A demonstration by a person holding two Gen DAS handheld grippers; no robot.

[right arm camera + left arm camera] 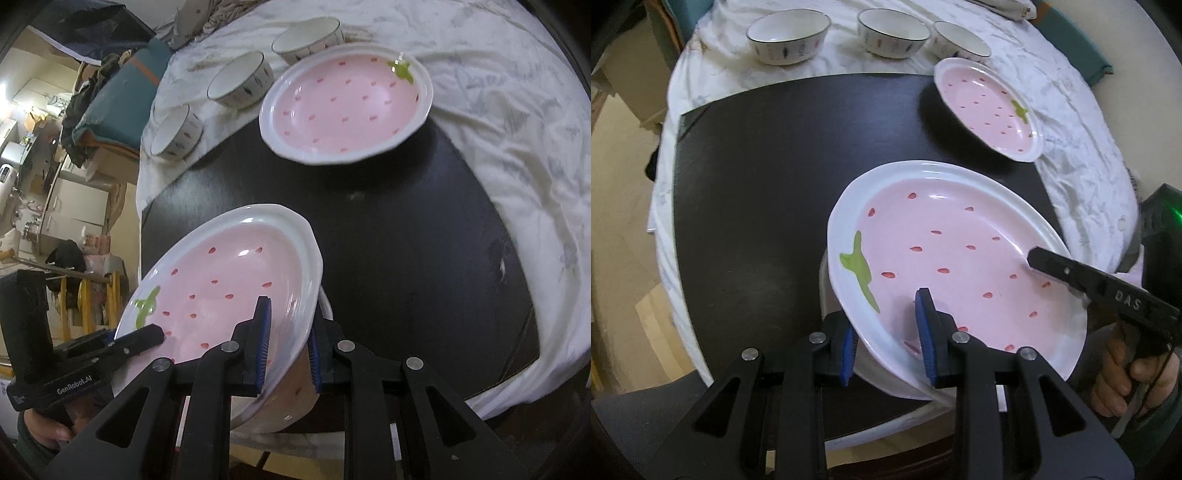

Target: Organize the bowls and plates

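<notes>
A pink strawberry plate [960,258] with a white rim is held tilted above the black mat [775,184]. My left gripper [890,332] is shut on its near rim, one pad inside and one under. My right gripper [288,343] is shut on the opposite rim of the same plate [221,280]; its finger [1071,273] shows in the left wrist view. A second strawberry plate [990,107] lies at the mat's far right edge, also in the right wrist view [347,99]. Three white bowls [788,37] [894,33] [960,42] stand in a row behind the mat.
A wrinkled white cloth [498,110] covers the round table around the black mat [406,240]. The bowls show in the right wrist view [240,79]. Room clutter and furniture [55,166] lie beyond the table's left edge.
</notes>
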